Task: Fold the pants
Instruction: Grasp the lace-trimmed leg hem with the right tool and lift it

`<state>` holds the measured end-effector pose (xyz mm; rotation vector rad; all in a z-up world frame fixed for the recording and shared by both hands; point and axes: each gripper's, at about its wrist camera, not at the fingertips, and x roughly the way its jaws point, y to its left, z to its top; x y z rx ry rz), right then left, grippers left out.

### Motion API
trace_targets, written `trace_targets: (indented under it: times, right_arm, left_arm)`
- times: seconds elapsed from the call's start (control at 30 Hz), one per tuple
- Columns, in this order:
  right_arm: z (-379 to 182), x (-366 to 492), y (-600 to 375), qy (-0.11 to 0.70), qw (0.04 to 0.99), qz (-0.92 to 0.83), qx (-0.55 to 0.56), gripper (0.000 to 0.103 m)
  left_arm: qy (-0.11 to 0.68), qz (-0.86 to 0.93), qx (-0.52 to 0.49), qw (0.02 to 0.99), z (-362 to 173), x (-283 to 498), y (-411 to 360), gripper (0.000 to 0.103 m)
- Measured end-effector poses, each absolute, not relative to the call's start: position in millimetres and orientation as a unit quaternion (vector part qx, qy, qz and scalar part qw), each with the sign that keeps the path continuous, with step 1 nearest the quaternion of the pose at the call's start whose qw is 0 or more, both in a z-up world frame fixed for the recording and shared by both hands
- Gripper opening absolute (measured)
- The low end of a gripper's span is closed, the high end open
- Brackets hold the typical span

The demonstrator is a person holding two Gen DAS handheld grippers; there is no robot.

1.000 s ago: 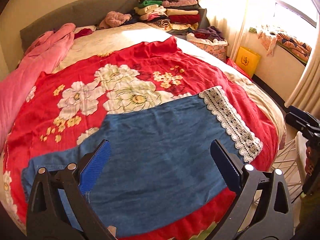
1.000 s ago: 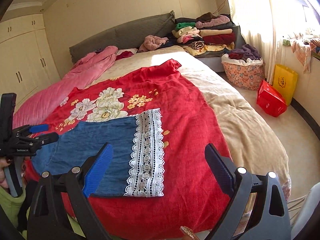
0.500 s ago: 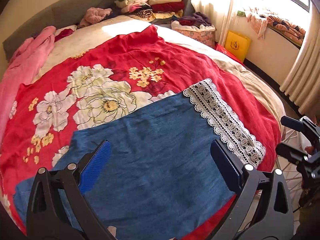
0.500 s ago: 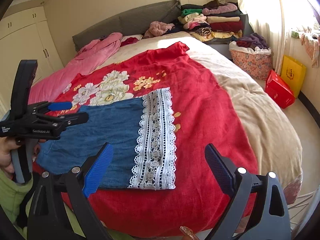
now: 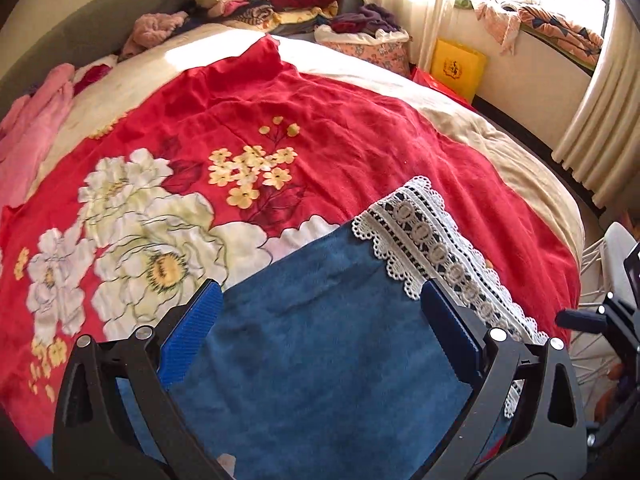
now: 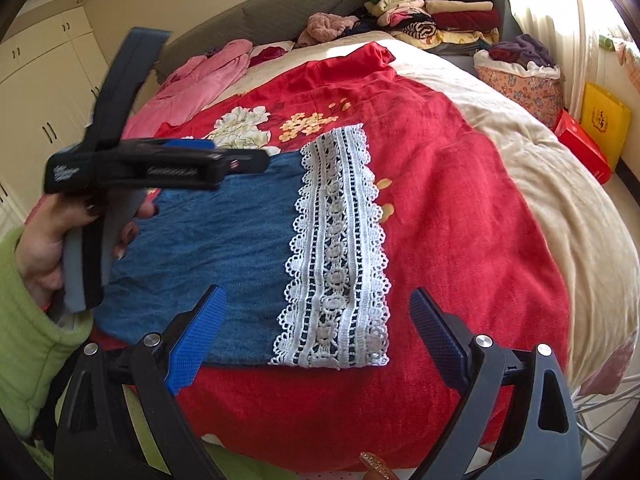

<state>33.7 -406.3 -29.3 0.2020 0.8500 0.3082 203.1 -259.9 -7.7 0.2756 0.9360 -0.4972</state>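
Note:
The blue denim pants point(image 5: 320, 344) with a white lace hem point(image 5: 436, 248) lie flat on a red floral blanket point(image 5: 360, 140) on the bed. My left gripper point(image 5: 320, 320) is open and empty, hovering over the denim near the lace. In the right wrist view the pants point(image 6: 224, 232) and lace hem point(image 6: 340, 240) lie near the bed's front edge. My right gripper point(image 6: 316, 320) is open and empty just above the lace's near end. The left gripper point(image 6: 240, 160) shows side-on there, over the pants' far edge.
Stacks of folded clothes point(image 6: 436, 12) sit at the bed's head. A pink blanket point(image 6: 200, 76) lies at the far left. A floral laundry basket point(image 6: 524, 80), a yellow bag point(image 6: 604, 120) and a red box point(image 6: 584, 148) stand on the floor to the right.
Both grippers have moved forward and lower toward the pants. The left gripper has shifted right toward the lace hem. Both stay open.

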Motion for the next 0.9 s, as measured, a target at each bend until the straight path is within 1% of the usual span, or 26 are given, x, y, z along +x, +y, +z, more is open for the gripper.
trace_targets:
  times: [0.1,0.17,0.23,0.27,0.3,0.33,0.37,0.43,0.5,0.57,0.6,0.63,0.7,0.73,0.77,0.8,0.83,0.87,0.9]
  right_arm:
    - [-36,35,-407,0.417,0.891,0.150,0.102,0.092]
    - [-41,38,-409,0.423,0.886,0.153,0.108,0.092]
    - [-47,41,-408,0.429,0.883,0.154,0.109,0.091]
    - [-51,44,-407,0.434,0.881,0.155,0.107,0.089]
    - [-53,45,-407,0.437,0.880,0.155,0.107,0.081]
    - [-55,46,-406,0.439,0.878,0.159,0.109,0.067]
    - [-55,46,-405,0.438,0.878,0.161,0.108,0.062]
    - [-52,45,-405,0.430,0.878,0.178,0.113,0.050]
    - [-50,44,-406,0.423,0.875,0.200,0.128,0.048]
    - [-52,48,-406,0.423,0.870,0.210,0.140,0.048]
    - [-55,51,-406,0.426,0.868,0.208,0.144,0.048]
    - [-60,55,-407,0.432,0.865,0.204,0.150,0.048]
    - [-62,59,-408,0.431,0.863,0.207,0.161,0.048]
    - [-61,59,-408,0.429,0.863,0.210,0.161,0.046]
    - [-60,59,-408,0.427,0.864,0.212,0.162,0.042]
    - [-60,60,-409,0.426,0.863,0.216,0.165,0.032]
    - [-58,60,-411,0.424,0.860,0.224,0.174,0.030]
    - [-57,60,-411,0.422,0.860,0.226,0.178,0.030]
    - [-54,60,-410,0.418,0.860,0.230,0.179,0.028]
  left_arm:
    - [0.454,-0.243,0.119,0.849,-16,220,-263,0.092]
    - [0.461,-0.251,0.112,0.844,-22,228,-264,0.088]
    - [0.472,-0.263,0.106,0.835,-30,235,-268,0.087]
    - [0.477,-0.269,0.104,0.830,-33,237,-269,0.085]
    - [0.478,-0.275,0.103,0.828,-36,238,-270,0.083]
    - [0.480,-0.282,0.103,0.824,-39,238,-272,0.079]
    - [0.483,-0.287,0.108,0.821,-43,239,-274,0.077]
    - [0.482,-0.290,0.114,0.819,-48,239,-276,0.076]
    - [0.478,-0.296,0.111,0.820,-50,240,-276,0.075]
    - [0.475,-0.302,0.100,0.820,-49,240,-276,0.063]
    - [0.471,-0.310,0.093,0.820,-48,239,-277,0.060]
    - [0.470,-0.315,0.092,0.819,-47,238,-278,0.054]
    - [0.470,-0.314,0.100,0.819,-48,237,-282,0.050]
    - [0.470,-0.313,0.105,0.819,-49,236,-284,0.045]
    - [0.468,-0.312,0.112,0.819,-50,235,-286,0.040]
    - [0.465,-0.311,0.117,0.820,-49,233,-288,0.039]
    - [0.463,-0.310,0.122,0.821,-49,231,-289,0.035]
    - [0.460,-0.311,0.126,0.822,-48,229,-290,0.029]
    - [0.456,-0.311,0.132,0.824,-47,227,-291,0.027]
